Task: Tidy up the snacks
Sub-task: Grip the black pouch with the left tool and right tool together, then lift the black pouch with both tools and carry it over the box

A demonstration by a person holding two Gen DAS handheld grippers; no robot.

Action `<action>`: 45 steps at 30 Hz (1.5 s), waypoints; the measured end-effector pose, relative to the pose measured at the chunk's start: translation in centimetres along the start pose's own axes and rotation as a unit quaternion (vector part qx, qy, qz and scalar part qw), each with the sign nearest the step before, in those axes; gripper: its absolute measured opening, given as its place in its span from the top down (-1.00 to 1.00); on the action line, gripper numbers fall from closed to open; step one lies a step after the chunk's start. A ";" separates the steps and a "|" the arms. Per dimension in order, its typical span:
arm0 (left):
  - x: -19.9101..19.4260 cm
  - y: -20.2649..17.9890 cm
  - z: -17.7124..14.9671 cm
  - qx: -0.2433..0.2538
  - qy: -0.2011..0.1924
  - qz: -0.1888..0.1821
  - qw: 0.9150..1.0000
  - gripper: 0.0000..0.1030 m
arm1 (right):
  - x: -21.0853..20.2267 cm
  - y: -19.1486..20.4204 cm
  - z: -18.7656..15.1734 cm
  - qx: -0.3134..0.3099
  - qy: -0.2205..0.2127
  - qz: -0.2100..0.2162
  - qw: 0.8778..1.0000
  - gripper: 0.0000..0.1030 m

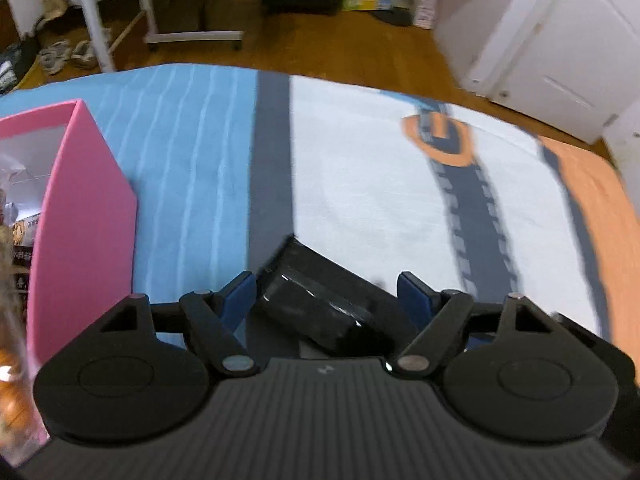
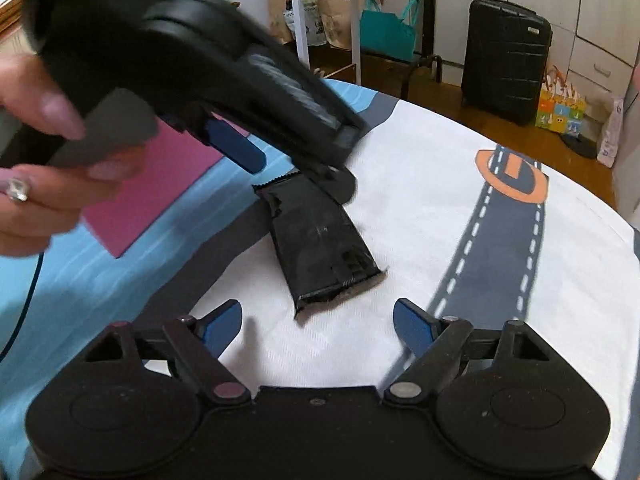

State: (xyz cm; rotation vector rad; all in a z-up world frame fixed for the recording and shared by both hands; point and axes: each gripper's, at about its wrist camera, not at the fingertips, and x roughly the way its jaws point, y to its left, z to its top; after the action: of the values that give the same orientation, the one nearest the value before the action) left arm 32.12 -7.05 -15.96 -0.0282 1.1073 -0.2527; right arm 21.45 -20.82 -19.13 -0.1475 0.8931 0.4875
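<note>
Desk (image 2: 460, 208) under a smooth printed cloth of blue stripes and grey road, rigid pink box (image 1: 86, 216) at its left, left tool (image 1: 326, 292) wide astride a glossy black oblong snack packet (image 2: 320, 240) lying flat, right tool (image 2: 318, 320) wide, empty, just short of it

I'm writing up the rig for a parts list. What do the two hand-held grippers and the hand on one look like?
Each hand-held gripper, left and right, has a ribbed matte black plastic body, two round black hubs, silver pivot pins and blue finger pads. The hand on the left one wears pale pink nail polish and a sparkly ring; a thin dark cable hangs below.
</note>
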 end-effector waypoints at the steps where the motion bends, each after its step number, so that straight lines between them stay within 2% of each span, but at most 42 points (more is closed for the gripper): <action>1: 0.5 0.1 0.1 -0.002 -0.005 0.016 1.000 -0.50 | 0.5 0.4 0.1 -0.011 -0.008 -0.015 1.000 -0.68; 3: 1.0 0.4 0.1 -0.013 -0.017 0.034 0.999 -0.50 | 1.3 1.2 0.2 -0.048 -0.019 -0.054 0.997 -0.66; 5: 1.3 1.1 0.2 -0.029 -0.026 0.024 0.999 -0.50 | 1.7 1.5 0.3 -0.076 -0.023 -0.076 0.994 -0.63; 7: 1.5 1.6 0.2 -0.041 -0.025 0.014 0.999 -0.50 | 1.4 1.2 0.4 -0.080 -0.029 -0.083 0.993 -0.63; 10: 1.7 1.7 0.2 -0.034 -0.022 0.015 0.999 -0.50 | 0.6 0.2 0.3 -0.076 -0.035 -0.113 0.990 -0.63; 12: 2.0 1.6 0.0 -0.033 -0.011 0.002 0.999 -0.49 | 0.1 -1.0 0.1 -0.064 -0.035 -0.122 0.990 -0.62; 15: 2.1 1.6 -0.4 -0.053 0.006 -0.032 0.998 -0.49 | -0.2 -2.5 0.0 -0.025 -0.030 -0.101 0.994 -0.49; 17: 2.1 1.4 -0.8 -0.059 0.011 -0.042 0.997 -0.48 | -0.2 -2.8 -0.1 -0.009 -0.026 -0.076 0.997 -0.41; 18: 2.2 1.2 -1.0 -0.059 0.017 -0.053 0.997 -0.35 | 0.2 -2.6 -0.2 -0.008 -0.021 -0.063 0.998 -0.41; 19: 2.3 1.0 -1.1 -0.061 0.022 -0.065 0.996 -0.31 | 0.6 -2.5 -0.2 -0.008 -0.015 -0.051 0.999 -0.43; 23: 2.4 0.0 -1.5 -0.051 0.020 -0.068 0.996 -0.27 | 1.9 -2.6 0.0 0.010 -0.024 -0.038 0.999 -0.50; 29: 1.4 -0.8 -2.0 -0.039 0.018 -0.062 0.997 -0.16 | 2.1 -1.8 0.5 0.016 -0.020 -0.056 0.998 -0.42; 35: -0.8 -1.8 -3.0 -0.005 0.013 -0.051 0.999 -0.15 | 1.0 -1.4 0.1 0.033 -0.021 -0.061 0.997 -0.41; 39: -2.7 -2.4 -3.9 0.013 0.020 -0.045 0.999 -0.15 | -0.4 -0.6 -0.1 0.053 -0.012 -0.058 0.997 -0.44; 45: -7.0 -2.5 -5.4 0.032 0.021 -0.057 0.998 -0.12 | -4.0 1.9 -0.4 0.041 -0.017 -0.068 0.997 -0.48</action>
State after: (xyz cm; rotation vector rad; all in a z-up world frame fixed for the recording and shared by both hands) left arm 23.91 -7.37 -11.88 -0.0297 1.1400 -0.3926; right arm 18.17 -20.61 -16.18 -0.1243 0.8618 0.3265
